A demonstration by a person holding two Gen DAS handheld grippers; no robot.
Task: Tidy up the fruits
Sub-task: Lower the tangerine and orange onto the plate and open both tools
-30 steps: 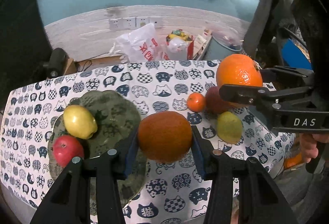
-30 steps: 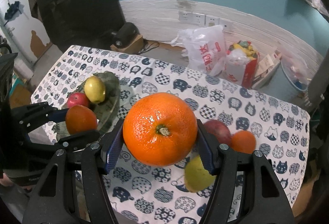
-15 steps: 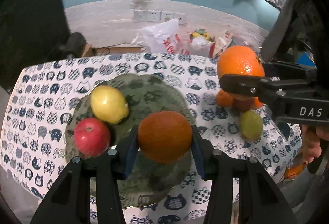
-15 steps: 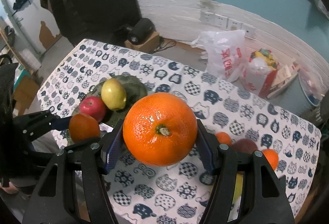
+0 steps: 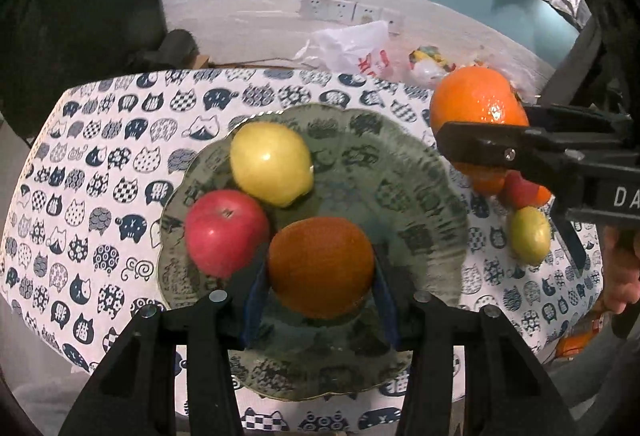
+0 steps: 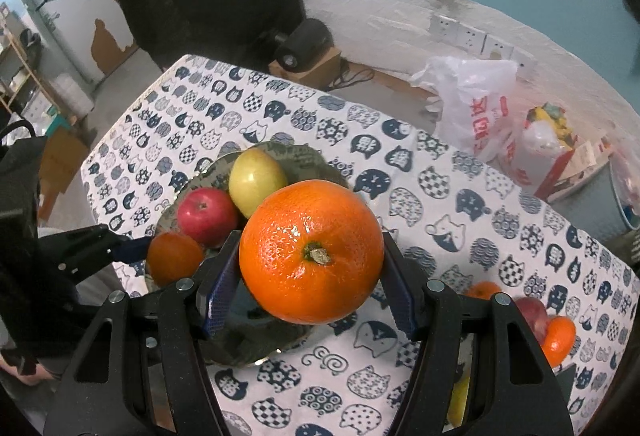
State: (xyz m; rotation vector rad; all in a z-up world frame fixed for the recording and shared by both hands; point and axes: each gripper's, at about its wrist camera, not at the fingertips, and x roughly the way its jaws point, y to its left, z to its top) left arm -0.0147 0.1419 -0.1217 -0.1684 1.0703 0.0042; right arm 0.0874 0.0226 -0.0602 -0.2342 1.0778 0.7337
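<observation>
A green patterned plate [image 5: 420, 204] holds a yellow apple [image 5: 271, 163] and a red apple [image 5: 226, 232]. My left gripper [image 5: 320, 290] is shut on a dull orange [image 5: 320, 266] and holds it above the plate's near side. My right gripper [image 6: 312, 292] is shut on a large bright orange [image 6: 311, 250], held above the plate's right edge; it also shows in the left wrist view [image 5: 476, 104]. In the right wrist view the plate [image 6: 298, 158], both apples and the left gripper's orange [image 6: 175, 263] lie to the left.
Loose fruit lies on the cat-print tablecloth [image 5: 100, 172] right of the plate: a green pear [image 5: 530, 235], a red apple [image 5: 518, 190] and small oranges [image 6: 558, 340]. Beyond the table's far edge are a white plastic bag [image 5: 352, 50] and a speaker [image 6: 302, 40].
Both grippers moved left with their oranges. The left gripper's orange now hangs over the plate, and the right gripper's orange has reached the plate's right edge.
</observation>
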